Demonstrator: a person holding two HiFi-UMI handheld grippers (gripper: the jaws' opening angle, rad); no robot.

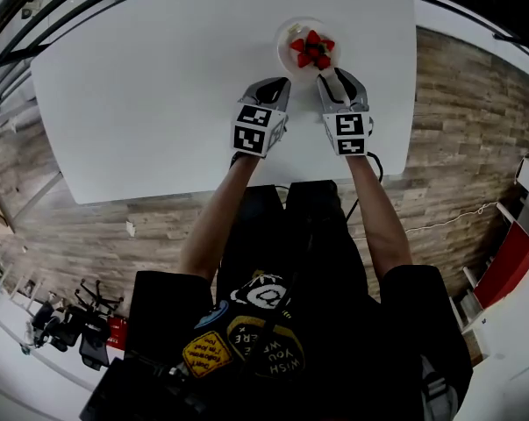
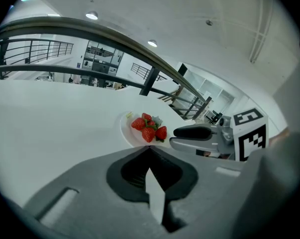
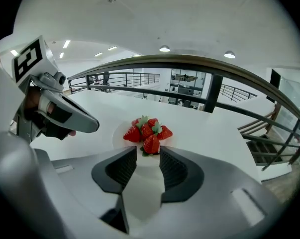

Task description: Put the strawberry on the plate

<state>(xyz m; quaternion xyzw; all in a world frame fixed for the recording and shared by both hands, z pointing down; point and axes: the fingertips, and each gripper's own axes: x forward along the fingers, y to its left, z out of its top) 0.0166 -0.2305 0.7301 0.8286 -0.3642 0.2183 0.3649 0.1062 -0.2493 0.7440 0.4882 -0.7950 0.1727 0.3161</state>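
Observation:
Several red strawberries (image 1: 312, 49) lie heaped on a small white plate (image 1: 284, 39) at the far side of the white table. In the right gripper view the strawberries (image 3: 149, 131) sit just beyond my right gripper (image 3: 148, 151), whose jaws stand open with only bare plate (image 3: 120, 133) showing between them. My right gripper (image 1: 328, 75) hovers at the plate's near edge. To the left of the plate, my left gripper (image 1: 275, 84) is shut and holds nothing. In the left gripper view, my left gripper (image 2: 150, 148) points at the strawberries (image 2: 149, 128) from a short way back.
The white table (image 1: 159, 95) spreads wide to the left of the plate, its near edge just behind both grippers. Wood flooring (image 1: 457, 130) lies around it. A dark railing (image 3: 199, 63) runs behind the table's far edge.

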